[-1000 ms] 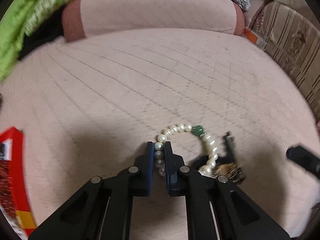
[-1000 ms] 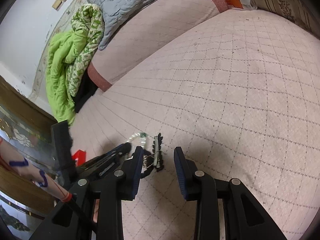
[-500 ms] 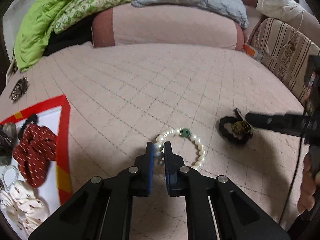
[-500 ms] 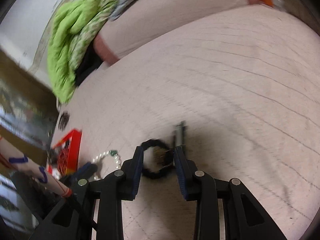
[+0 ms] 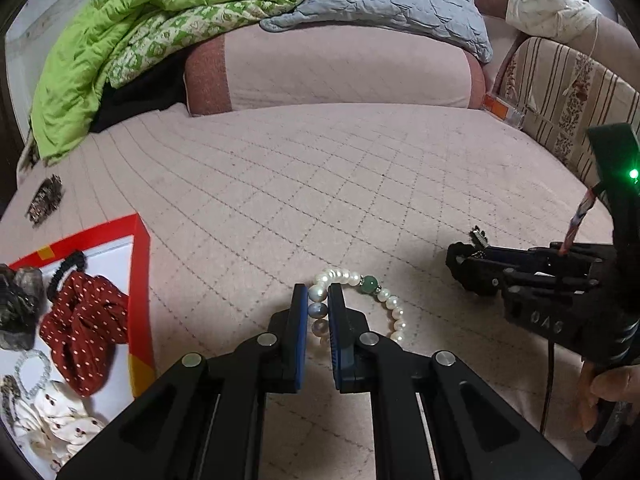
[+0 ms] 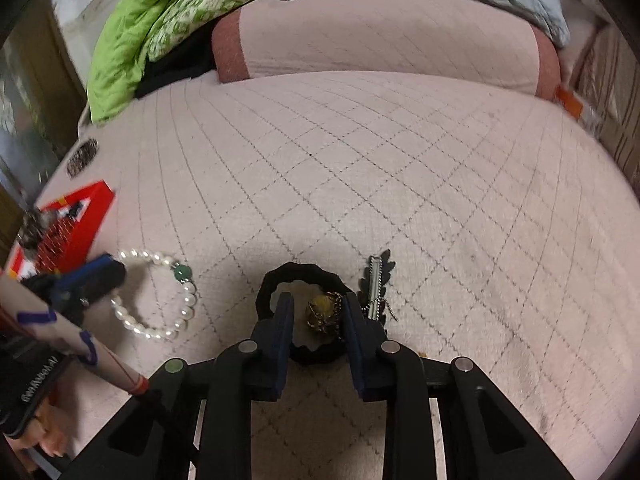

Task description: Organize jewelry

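The pearl bracelet (image 5: pixel 362 298) with its one green bead (image 5: pixel 369 283) is lying on the pink quilted bed (image 5: pixel 320 184), and the left gripper (image 5: pixel 318 312) is pinching it nearly closed on a few pearls. Just to its right, the right gripper (image 6: pixel 314 312) is closing around a black hair tie (image 6: pixel 304 274) with a gold charm (image 6: pixel 322 312) between its jaws, pads not yet pressing. A toothed hair clip (image 6: pixel 376 286) is lying beside it. A red-edged tray (image 5: pixel 140 280) is sitting at the far left, holding a dotted red scrunchie (image 5: pixel 82 322)
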Demonstrator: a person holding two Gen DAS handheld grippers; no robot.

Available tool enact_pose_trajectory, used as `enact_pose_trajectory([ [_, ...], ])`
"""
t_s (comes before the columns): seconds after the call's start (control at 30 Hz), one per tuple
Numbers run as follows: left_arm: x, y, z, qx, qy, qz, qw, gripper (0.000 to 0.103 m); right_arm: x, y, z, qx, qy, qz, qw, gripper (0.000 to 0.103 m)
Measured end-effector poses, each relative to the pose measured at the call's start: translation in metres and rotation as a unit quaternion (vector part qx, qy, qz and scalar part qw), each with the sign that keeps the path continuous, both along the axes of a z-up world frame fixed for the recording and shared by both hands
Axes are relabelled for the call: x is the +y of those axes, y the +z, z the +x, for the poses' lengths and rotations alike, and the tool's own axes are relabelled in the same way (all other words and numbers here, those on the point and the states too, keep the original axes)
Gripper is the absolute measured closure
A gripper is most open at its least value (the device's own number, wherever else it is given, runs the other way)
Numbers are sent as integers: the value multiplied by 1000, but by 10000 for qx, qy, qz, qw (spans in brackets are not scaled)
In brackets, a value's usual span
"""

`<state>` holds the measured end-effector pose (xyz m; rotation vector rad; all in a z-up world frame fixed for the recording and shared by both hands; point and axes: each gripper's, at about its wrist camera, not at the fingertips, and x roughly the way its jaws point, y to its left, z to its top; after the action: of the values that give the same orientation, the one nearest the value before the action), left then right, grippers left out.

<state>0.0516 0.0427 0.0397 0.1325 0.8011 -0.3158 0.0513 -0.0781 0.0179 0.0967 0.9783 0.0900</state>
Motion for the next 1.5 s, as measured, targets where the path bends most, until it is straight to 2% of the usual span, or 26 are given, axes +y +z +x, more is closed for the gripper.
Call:
enact_pose_trajectory([
  [0.13,1,1,-2,-84,-3,122,9999,93,17,-4,4,-13,199,-633,9978,77],
  [0.17,2,1,-2,-96,-1,133,9999,93,19,-4,4,-38,218,-727,9971,80],
  [0.2,2,1,-2,-112,1,152,9998,93,20,-4,4,-37,219,-767,9968,85],
  [0.5,-2,2,-3,-199,-26,286,9994,93,19,-2,6,-37,121,-712,9974,88],
  [0.67,-2,2,-2,-192,1,308,9993,93,10,10,2,-201,-28,-304,9993,88],
  [0.73,-2,2,-1,-179,1,317,9993,93,2,18,0,-364,-75,26,9993,88],
  [0.93,-3,1,0,-187,9,334,9993,93,-16,39,-8,-927,-172,856,9919,89],
  [1.1,-2,2,0,-209,4,338,9992,93,-11,49,-16,-1169,-136,1062,9874,89],
  [1.5,9,23,-3,-435,98,55,9990,93,-20,60,-23,-1333,-208,1449,9802,89],
])
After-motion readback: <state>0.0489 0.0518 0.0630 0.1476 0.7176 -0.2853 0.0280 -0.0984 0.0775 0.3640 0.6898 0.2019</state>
